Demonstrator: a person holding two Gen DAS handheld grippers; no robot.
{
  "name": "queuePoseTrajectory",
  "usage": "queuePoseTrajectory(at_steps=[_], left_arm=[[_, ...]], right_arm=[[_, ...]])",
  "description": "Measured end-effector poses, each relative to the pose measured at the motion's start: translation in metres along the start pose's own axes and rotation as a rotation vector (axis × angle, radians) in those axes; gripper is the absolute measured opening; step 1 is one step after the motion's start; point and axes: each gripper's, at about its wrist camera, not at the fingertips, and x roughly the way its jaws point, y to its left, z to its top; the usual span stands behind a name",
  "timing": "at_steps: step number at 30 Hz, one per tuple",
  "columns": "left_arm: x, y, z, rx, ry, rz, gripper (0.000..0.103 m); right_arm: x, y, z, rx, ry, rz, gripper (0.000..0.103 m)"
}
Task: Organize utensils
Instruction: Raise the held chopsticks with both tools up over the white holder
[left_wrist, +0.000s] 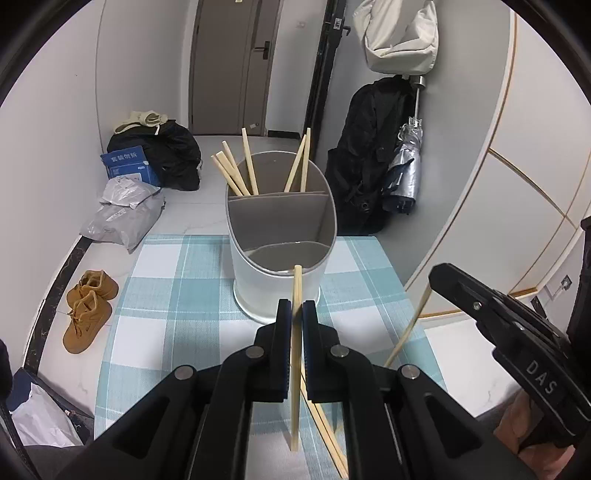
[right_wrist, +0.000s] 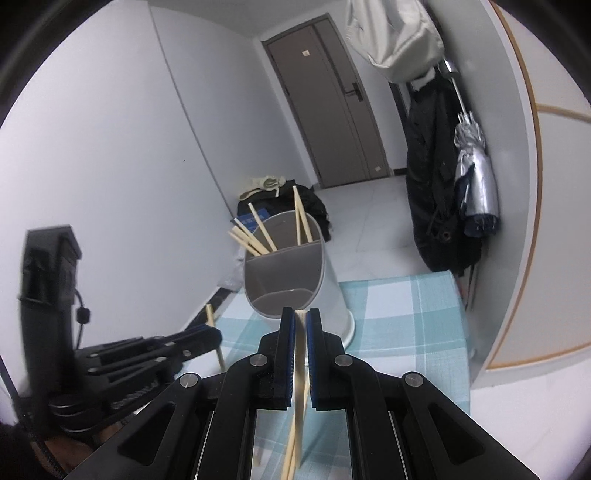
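A white utensil holder (left_wrist: 258, 288) with grey dividers stands on the blue checked tablecloth (left_wrist: 173, 295), with several wooden chopsticks (left_wrist: 236, 173) leaning in its far compartment. My left gripper (left_wrist: 297, 308) is shut on one chopstick (left_wrist: 297, 284), held nearly upright just in front of the holder. My right gripper (left_wrist: 435, 275) hovers at the right, shut on another chopstick (left_wrist: 406, 332). In the right wrist view the right gripper (right_wrist: 300, 318) pinches its chopstick (right_wrist: 296, 428) before the holder (right_wrist: 332, 291), while the left gripper (right_wrist: 216, 334) sits at the left. A few loose chopsticks (left_wrist: 327, 428) lie on the cloth.
The table's far edge lies just behind the holder, and its right edge is close. On the floor are brown shoes (left_wrist: 86, 310), grey parcels (left_wrist: 122, 218) and a black bag (left_wrist: 170, 155). A black coat (left_wrist: 365, 158) and a folded umbrella (left_wrist: 404, 173) hang at the right.
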Motion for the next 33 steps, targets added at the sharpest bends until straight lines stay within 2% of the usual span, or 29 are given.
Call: queuePoseTrajectory(at_steps=[6,8,19,24,33], left_arm=[[0.0,0.006,0.002,-0.016,0.023,-0.009,0.002],[-0.001,0.004,0.003,0.002,0.039,0.012,0.002],[-0.015,0.005,0.013,0.031,0.066,0.006,0.001],[-0.017,0.002,0.021,0.042,0.082,-0.006,0.001],[-0.035,-0.004,0.052,0.062,0.052,-0.049,0.001]], right_arm=[[-0.006,0.006,-0.002,-0.006,-0.016,-0.011,0.005],[-0.006,0.007,-0.002,-0.008,-0.013,-0.012,0.005],[-0.012,0.013,0.003,0.006,-0.023,-0.015,0.005],[-0.017,0.017,0.014,0.002,-0.049,-0.013,0.005],[-0.022,0.022,0.045,-0.02,-0.079,-0.01,0.005]])
